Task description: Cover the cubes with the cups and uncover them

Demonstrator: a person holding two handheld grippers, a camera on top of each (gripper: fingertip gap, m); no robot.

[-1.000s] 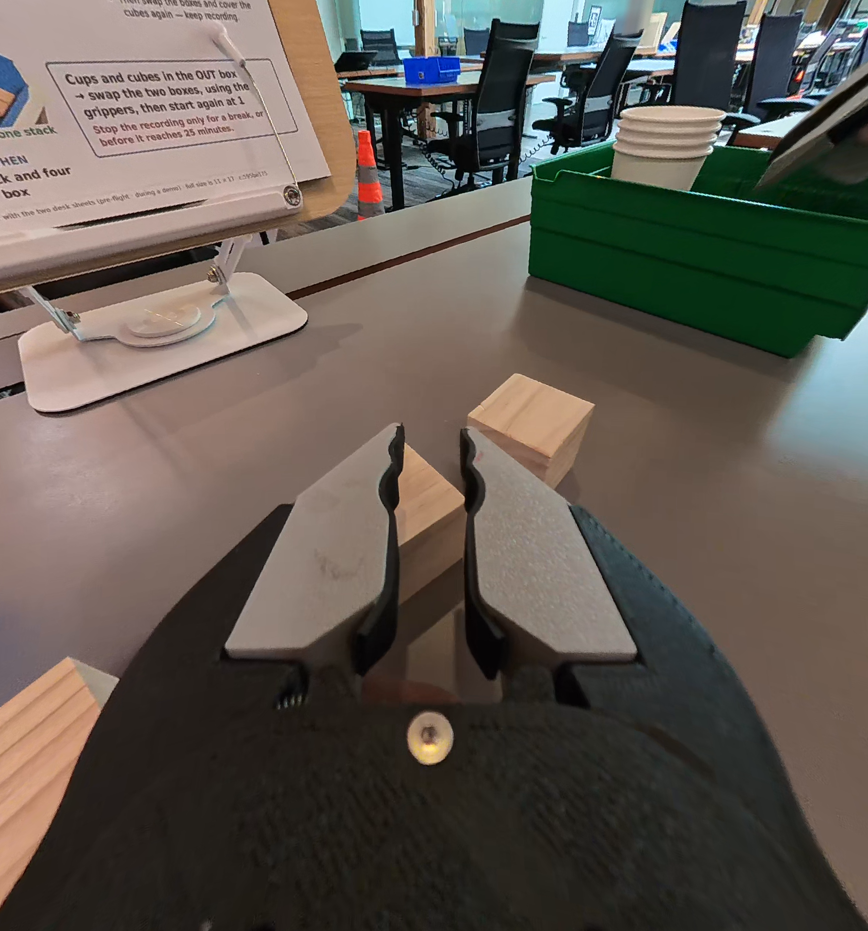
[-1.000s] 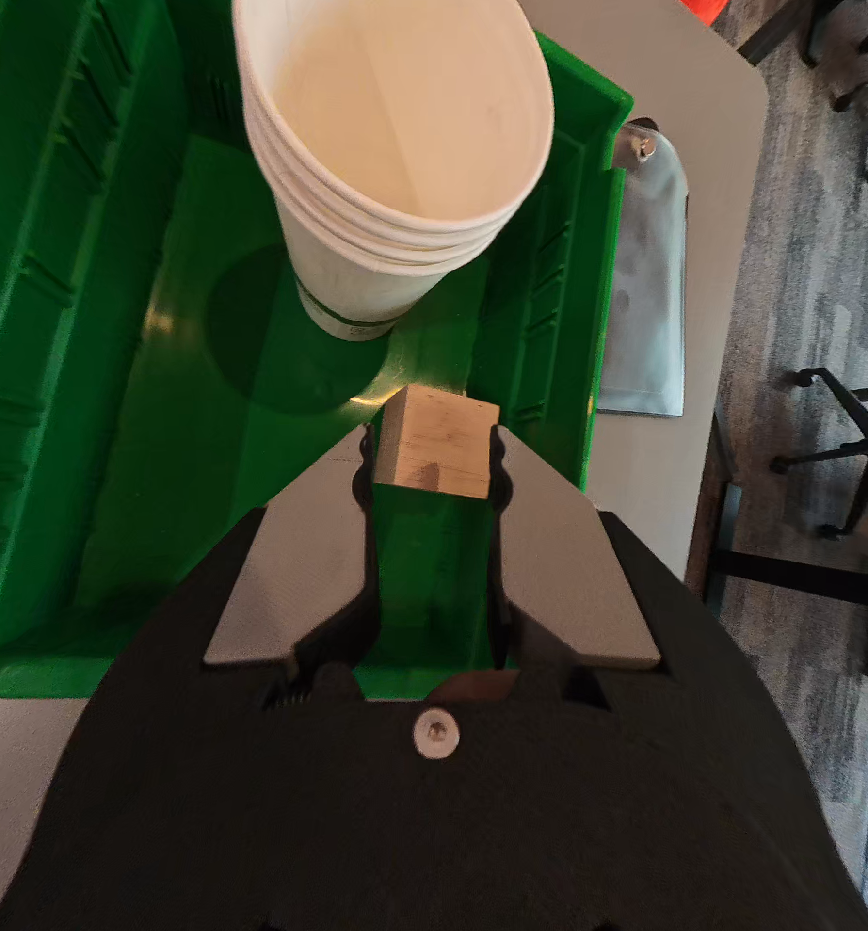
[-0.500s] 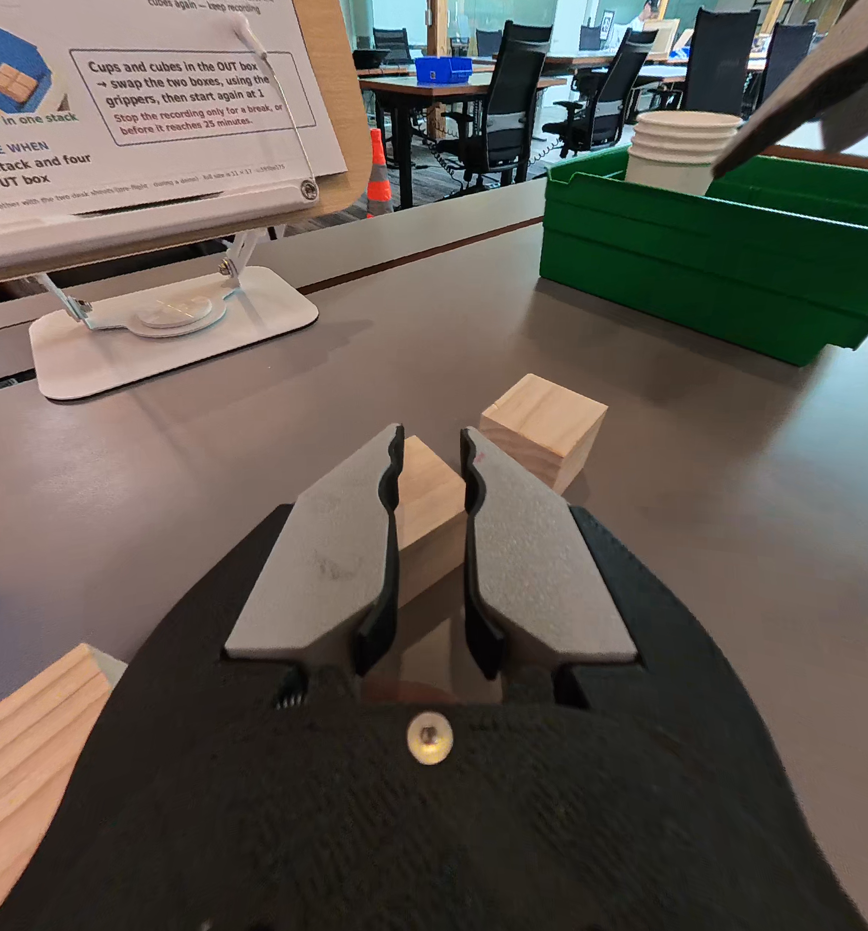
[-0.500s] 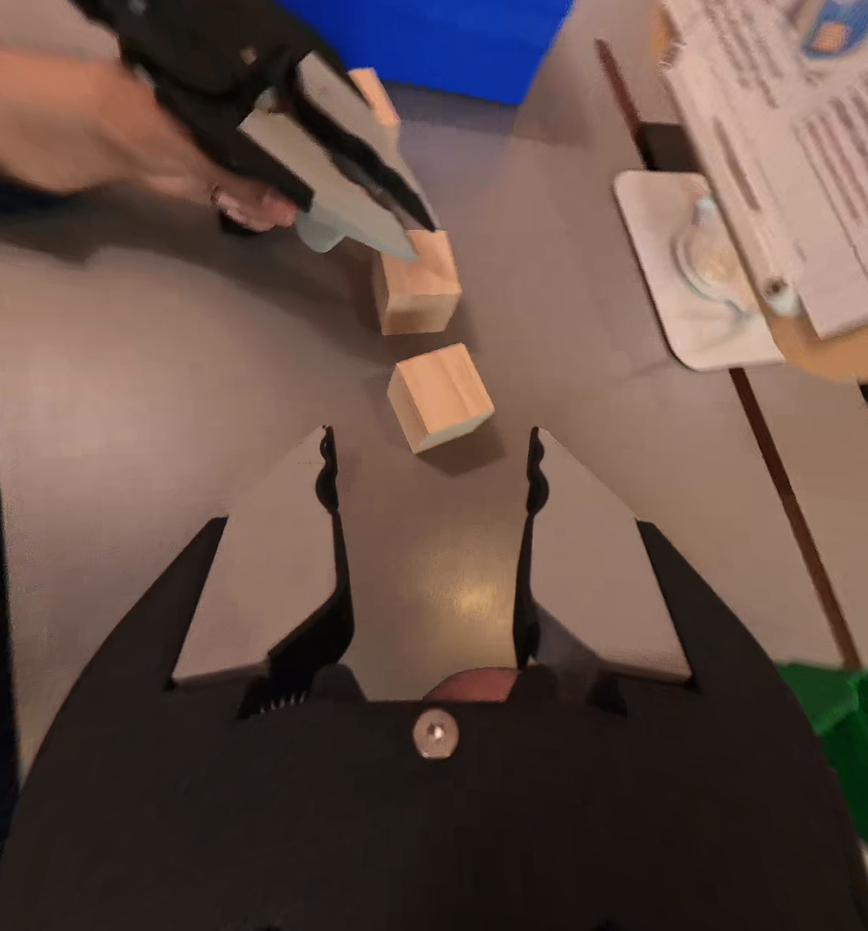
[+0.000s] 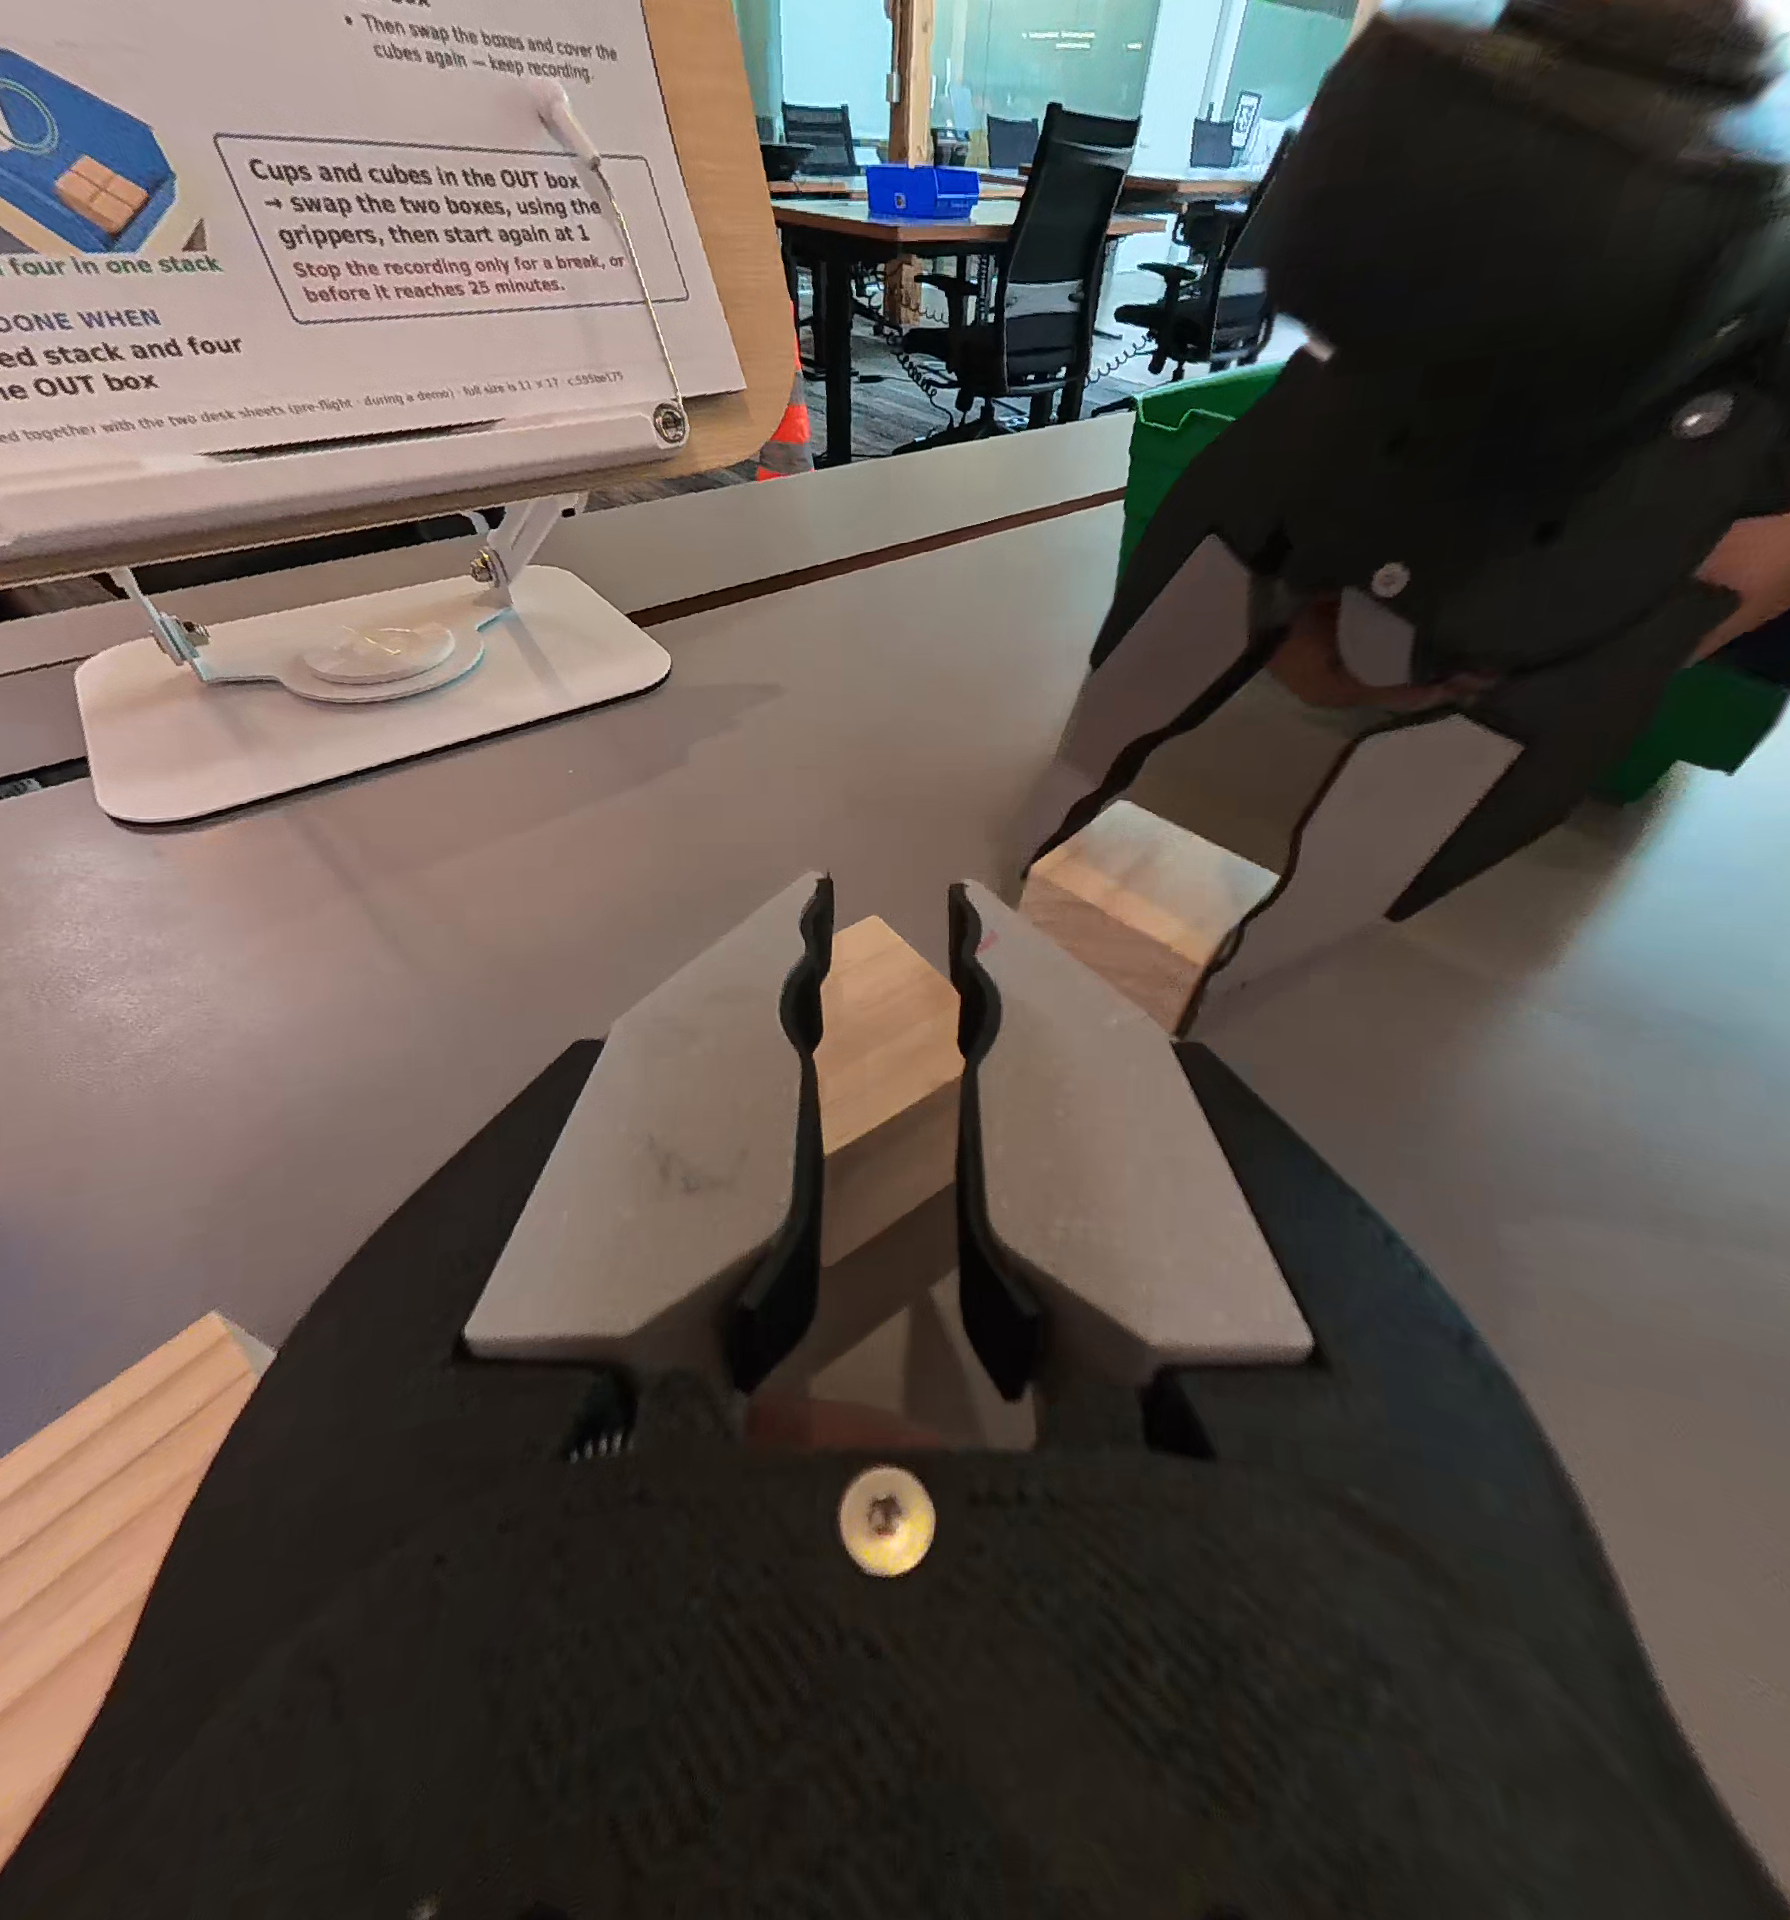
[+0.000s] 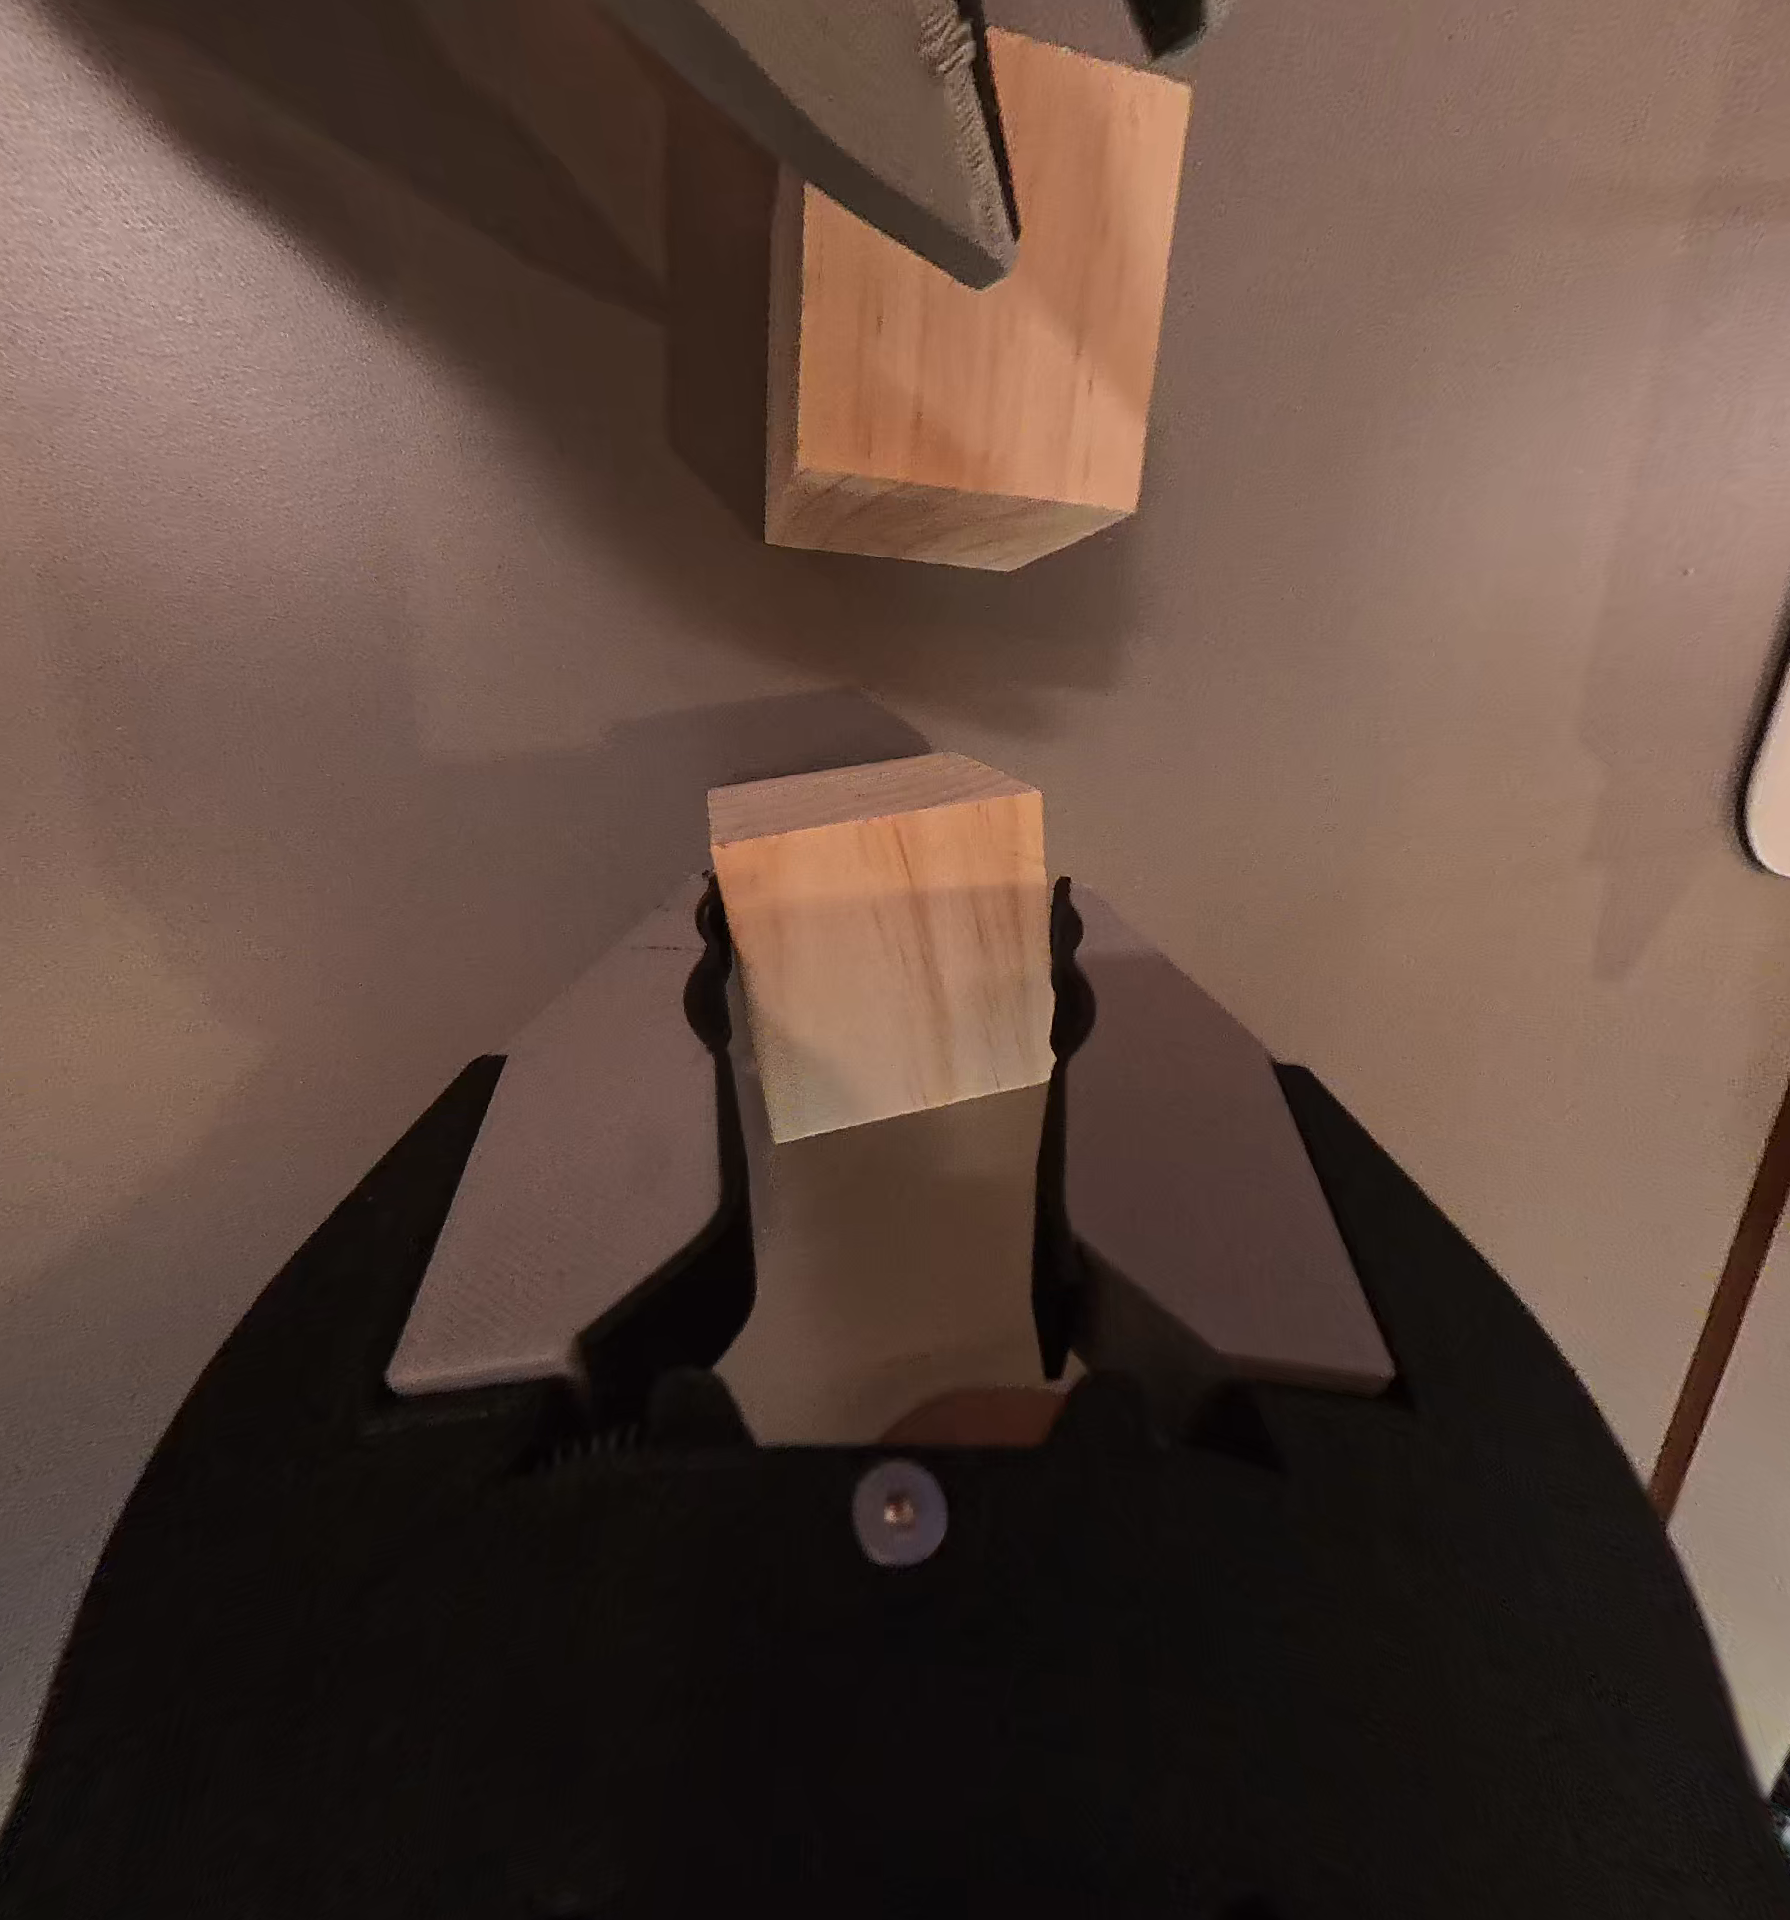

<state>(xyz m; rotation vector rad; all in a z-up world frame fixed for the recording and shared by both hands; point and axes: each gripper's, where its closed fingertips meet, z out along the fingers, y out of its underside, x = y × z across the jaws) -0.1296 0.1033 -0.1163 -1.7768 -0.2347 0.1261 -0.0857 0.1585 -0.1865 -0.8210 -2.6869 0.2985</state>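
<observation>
Leftmost in the left wrist view, a wooden block (image 5: pixel 60 1558) is poking in at the bottom corner, lying on the grey table (image 5: pixel 455 987). Behind it a white document stand (image 5: pixel 371 686) is holding up a printed sheet.

At the centre the left gripper (image 5: pixel 886 899) is hovering over the first cube (image 5: pixel 886 1029). Its fingers are standing only a narrow slit apart, narrower than the cube, so the tongs are gripping nothing and the cube is showing below the slit. The right wrist view is showing one of those fingertips lying across the cube's top face; whether it is touching the wood I cannot tell.

Just to the right, the second cube (image 5: pixel 1130 904) is sitting on the table, close beside the first but apart from it. The right gripper (image 5: pixel 1119 935) is reaching down over it, one finger on either side. In its own view the pads are running right along the cube's two side faces, yet the tongs are reading as released rather than clenched.

Farther right, a green bin (image 5: pixel 1171 457) is standing behind that gripper, mostly hidden by it.
</observation>
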